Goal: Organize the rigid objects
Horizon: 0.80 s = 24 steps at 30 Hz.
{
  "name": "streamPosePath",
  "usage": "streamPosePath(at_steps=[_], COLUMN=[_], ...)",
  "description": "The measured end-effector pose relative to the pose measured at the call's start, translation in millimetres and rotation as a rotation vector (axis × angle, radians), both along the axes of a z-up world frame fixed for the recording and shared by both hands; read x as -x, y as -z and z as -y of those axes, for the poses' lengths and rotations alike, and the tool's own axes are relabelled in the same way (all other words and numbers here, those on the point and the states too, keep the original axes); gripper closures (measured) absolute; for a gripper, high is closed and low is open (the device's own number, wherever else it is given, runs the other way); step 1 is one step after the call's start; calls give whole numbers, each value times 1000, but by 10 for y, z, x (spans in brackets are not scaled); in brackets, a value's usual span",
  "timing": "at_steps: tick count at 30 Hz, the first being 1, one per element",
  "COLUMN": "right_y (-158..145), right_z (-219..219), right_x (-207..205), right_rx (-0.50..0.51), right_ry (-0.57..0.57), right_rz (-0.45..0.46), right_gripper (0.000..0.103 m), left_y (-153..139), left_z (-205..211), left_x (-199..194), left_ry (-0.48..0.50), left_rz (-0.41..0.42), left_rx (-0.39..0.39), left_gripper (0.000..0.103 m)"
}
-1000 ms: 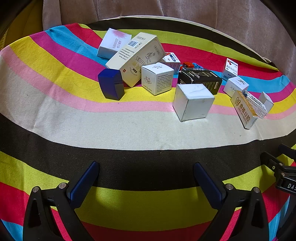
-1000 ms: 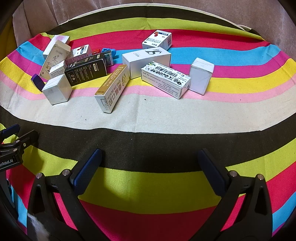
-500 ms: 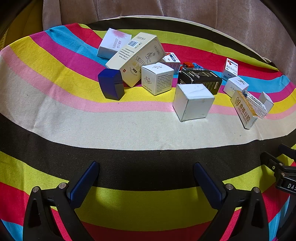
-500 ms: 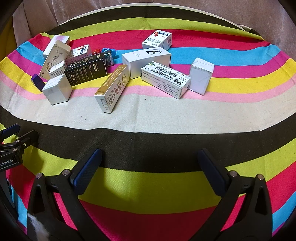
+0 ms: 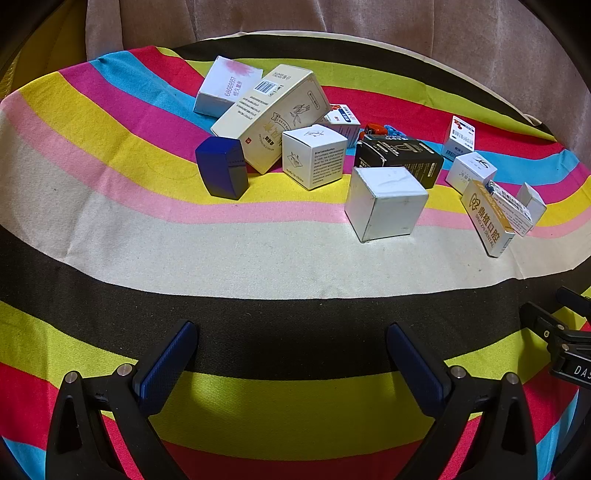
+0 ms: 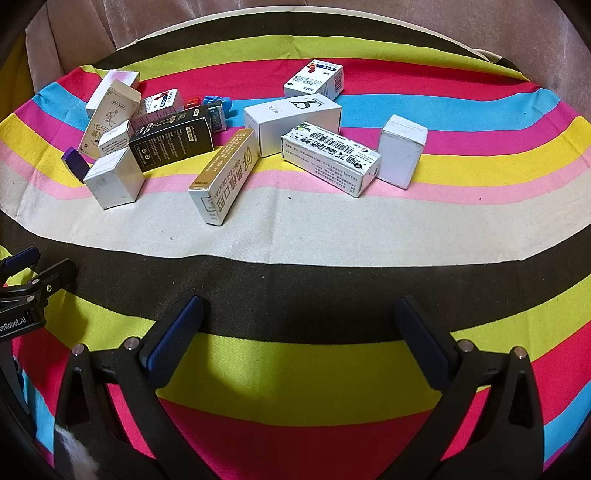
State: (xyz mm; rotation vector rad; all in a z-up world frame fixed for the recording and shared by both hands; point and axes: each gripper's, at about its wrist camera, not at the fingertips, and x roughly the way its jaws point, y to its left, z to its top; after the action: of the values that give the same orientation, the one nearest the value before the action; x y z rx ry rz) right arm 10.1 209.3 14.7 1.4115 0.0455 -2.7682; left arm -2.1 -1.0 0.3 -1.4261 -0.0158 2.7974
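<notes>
Several small cartons lie scattered on a striped cloth [image 5: 258, 258]. In the left wrist view a dark blue box [image 5: 222, 168], a long cream carton [image 5: 271, 116], a white cube [image 5: 384, 201] and a black box [image 5: 400, 158] sit ahead. My left gripper [image 5: 291, 354] hovers open over the black stripe, well short of them, nothing between its fingers. The right wrist view shows a gold-and-white carton [image 6: 225, 175], a barcode carton [image 6: 330, 160], an upright white box [image 6: 402, 149] and the black box [image 6: 171, 138]. My right gripper [image 6: 299, 328] is open and holds nothing.
Brown upholstery [image 5: 332, 18] rises behind the cloth's far edge. The other gripper shows at the right edge of the left view [image 5: 565, 339] and the left edge of the right view [image 6: 26, 291]. Small red and blue items [image 6: 210, 100] lie behind the black box.
</notes>
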Motion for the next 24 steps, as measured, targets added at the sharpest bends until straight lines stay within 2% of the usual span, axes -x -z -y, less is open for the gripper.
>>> streamPosePath(at_steps=[24], right_y=[-4], right_z=[14], right_x=[-20], right_rx=[-3], right_ry=[17], right_rz=[-1], right_gripper=[0], left_y=[8], left_z=[2], left_x=[5], left_ry=[-10], left_rz=[0], left_rx=[-1], left_gripper=[0])
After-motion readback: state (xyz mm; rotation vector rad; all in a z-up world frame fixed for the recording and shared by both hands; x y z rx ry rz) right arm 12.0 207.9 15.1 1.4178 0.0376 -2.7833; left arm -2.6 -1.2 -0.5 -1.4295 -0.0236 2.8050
